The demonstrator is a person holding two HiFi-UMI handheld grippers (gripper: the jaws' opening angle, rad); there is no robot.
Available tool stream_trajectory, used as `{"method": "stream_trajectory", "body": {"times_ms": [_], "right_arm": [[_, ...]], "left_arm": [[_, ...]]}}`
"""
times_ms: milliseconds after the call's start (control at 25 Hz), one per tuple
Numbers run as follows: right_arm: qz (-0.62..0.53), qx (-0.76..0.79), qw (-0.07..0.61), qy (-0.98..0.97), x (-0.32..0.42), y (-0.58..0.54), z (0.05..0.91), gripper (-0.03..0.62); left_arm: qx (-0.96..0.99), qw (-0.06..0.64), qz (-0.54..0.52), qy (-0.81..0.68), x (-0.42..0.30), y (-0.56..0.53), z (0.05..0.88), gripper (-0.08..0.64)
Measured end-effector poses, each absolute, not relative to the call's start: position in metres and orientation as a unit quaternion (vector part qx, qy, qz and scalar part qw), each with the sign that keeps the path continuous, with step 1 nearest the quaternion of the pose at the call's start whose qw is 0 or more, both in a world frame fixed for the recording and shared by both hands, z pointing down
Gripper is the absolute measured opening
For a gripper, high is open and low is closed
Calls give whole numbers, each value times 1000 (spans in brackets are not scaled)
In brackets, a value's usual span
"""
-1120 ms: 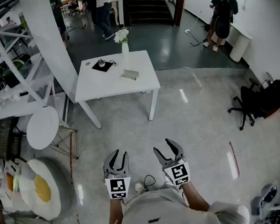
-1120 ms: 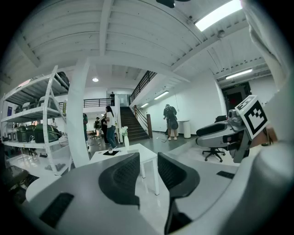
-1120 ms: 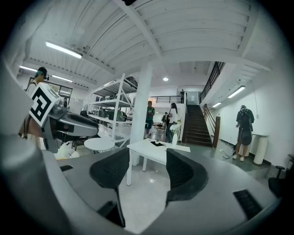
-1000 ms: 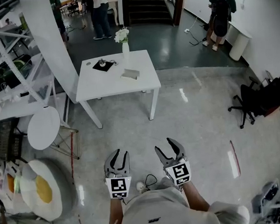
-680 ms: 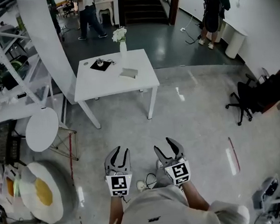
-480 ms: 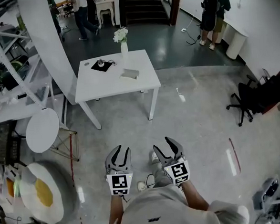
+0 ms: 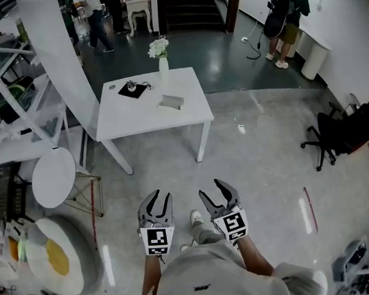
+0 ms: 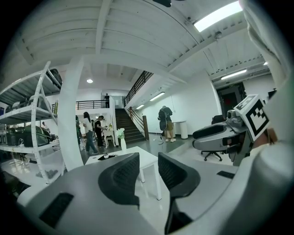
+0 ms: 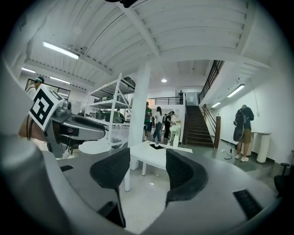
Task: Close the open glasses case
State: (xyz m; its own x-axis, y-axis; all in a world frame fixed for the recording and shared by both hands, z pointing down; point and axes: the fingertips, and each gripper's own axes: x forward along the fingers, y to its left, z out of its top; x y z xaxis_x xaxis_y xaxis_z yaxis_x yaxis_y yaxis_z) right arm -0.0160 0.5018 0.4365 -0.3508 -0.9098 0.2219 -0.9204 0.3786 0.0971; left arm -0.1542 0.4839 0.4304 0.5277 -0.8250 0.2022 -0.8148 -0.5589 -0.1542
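While both pairs of jaws stand apart with nothing between them, the left gripper (image 8: 148, 169) and the right gripper (image 9: 147, 166) are carried side by side at waist height, pointing toward twelve o'clock. Just past them a shoe (image 7: 195, 217) now shows between the two grippers, where a second ago there was only floor, and the white table (image 7: 138, 118) sits a little larger in the head view: the person is walking toward it. The table is well apart from the grippers, at about twelve o'clock. On it lies a pale grey object (image 7: 171, 102), probably the glasses case, though it is too small to tell whether its lid is up. A vase (image 7: 163, 64) stands at its twelve o'clock, a black mat (image 7: 130, 89) at its ten. The task is only at the approach; nothing has been touched.
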Motion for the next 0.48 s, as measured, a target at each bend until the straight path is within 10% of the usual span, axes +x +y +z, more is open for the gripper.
{"method": "stream_trajectory", "body": {"times_ms": [480], "right_arm": [[33, 526, 130, -840, 11, 384, 446, 245]], "left_arm": [[-863, 14, -143, 484, -125, 377, 435, 140]]}}
